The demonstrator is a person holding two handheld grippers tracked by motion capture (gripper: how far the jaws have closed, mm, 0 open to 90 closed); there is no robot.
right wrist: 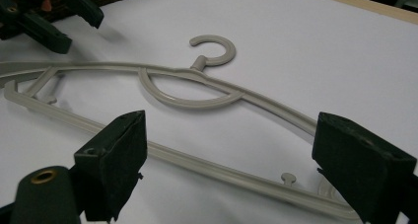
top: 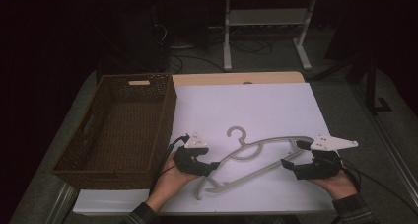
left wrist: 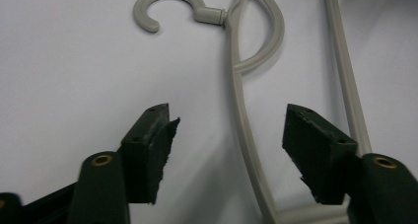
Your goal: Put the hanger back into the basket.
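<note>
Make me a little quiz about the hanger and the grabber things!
1. True or false: the hanger lies inside the basket.
2. Which describes both the left gripper and the right gripper? A open, B shut on the hanger.
3. Fill in: the hanger's hook points toward the ___ edge of the table in the high view.

Key: 1 false, it lies flat on the table; 2 A; 3 far.
</note>
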